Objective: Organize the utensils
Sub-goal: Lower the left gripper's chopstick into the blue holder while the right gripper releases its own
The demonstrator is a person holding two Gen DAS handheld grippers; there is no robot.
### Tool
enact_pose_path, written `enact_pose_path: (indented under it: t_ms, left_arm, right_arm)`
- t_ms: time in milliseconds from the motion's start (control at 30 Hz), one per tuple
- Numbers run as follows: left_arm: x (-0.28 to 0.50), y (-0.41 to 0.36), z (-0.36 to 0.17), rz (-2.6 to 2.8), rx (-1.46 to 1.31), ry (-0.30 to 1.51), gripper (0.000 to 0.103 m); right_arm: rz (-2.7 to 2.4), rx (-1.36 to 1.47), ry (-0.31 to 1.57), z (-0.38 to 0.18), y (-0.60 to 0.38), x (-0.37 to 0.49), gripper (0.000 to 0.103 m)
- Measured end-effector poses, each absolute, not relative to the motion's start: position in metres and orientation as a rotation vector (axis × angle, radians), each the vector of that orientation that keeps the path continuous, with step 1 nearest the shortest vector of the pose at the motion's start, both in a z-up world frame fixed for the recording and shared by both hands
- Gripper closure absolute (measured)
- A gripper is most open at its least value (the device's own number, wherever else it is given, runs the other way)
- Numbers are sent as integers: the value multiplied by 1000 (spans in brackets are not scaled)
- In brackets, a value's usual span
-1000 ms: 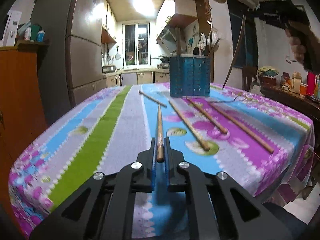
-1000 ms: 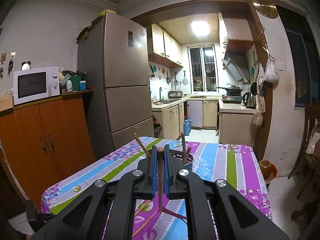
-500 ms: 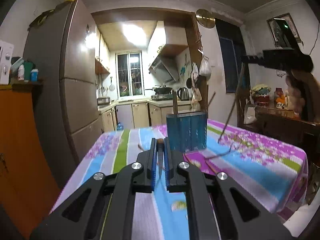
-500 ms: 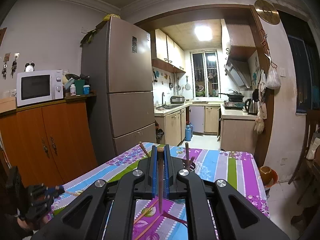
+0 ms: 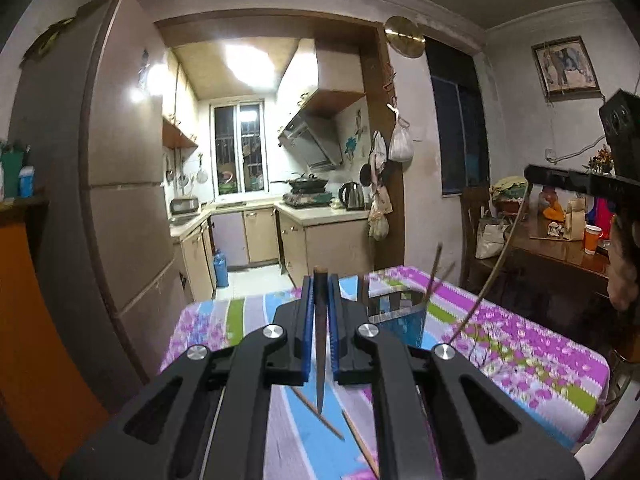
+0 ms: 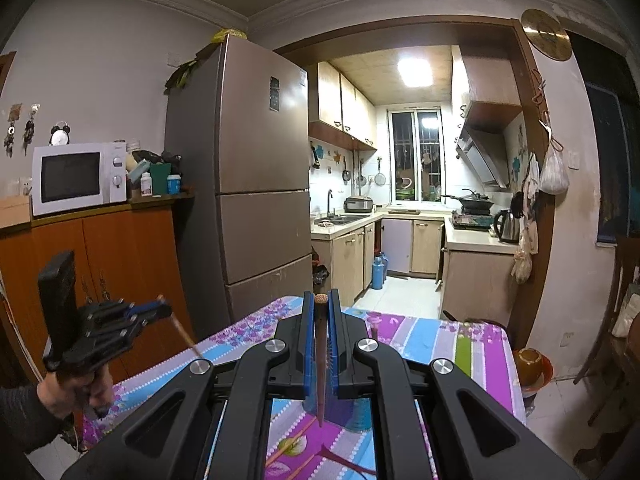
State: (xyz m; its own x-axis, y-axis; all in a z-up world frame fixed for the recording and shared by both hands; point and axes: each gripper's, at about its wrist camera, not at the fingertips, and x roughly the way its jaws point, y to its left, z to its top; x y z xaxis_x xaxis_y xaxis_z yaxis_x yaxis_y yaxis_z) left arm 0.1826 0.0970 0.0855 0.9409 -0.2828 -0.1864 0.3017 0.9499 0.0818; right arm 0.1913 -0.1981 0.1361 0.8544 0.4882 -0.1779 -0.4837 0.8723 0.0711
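Both wrist views face the kitchen (image 5: pixel 256 184), above the table (image 6: pixel 472 344).

Matt black plastic on both grippers (image 5: pixel 320 300) (image 6: pixel 321 312) with ribbed blue pads (image 5: pixel 306 332) and shiny metal screws (image 5: pixel 274 331), smooth dark wood for the chopsticks (image 5: pixel 320 344), printed floral cloth (image 5: pixel 520 344) over the table, translucent blue plastic holder (image 5: pixel 400 320).

Ahead, a tall brown fridge (image 6: pixel 256 176) stands left of the kitchen opening, where a ceiling light (image 6: pixel 415 72) glows above a barred window (image 6: pixel 416 156); orange cabinets (image 6: pixel 100 264) carry a white microwave (image 6: pixel 78 178).
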Motion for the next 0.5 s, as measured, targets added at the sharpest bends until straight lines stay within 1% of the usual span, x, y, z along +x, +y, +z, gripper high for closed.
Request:
enact_pose_path:
  t_ms: [133,300,400,500]
  left_arm:
    - [207,95,129,-320,112,161,98]
    - [237,93,186,-359,72,116,98]
    - [261,89,210,-390,39,113,98]
    - [285,79,219,-423,23,138,98]
  right_arm:
    - [515,8,164,160,-196,200,95]
    - [499,-5,106,206,-195,224,95]
    - [470,-6,88,227,-196,247,95]
    - [443,-1,111,233,-198,276,95]
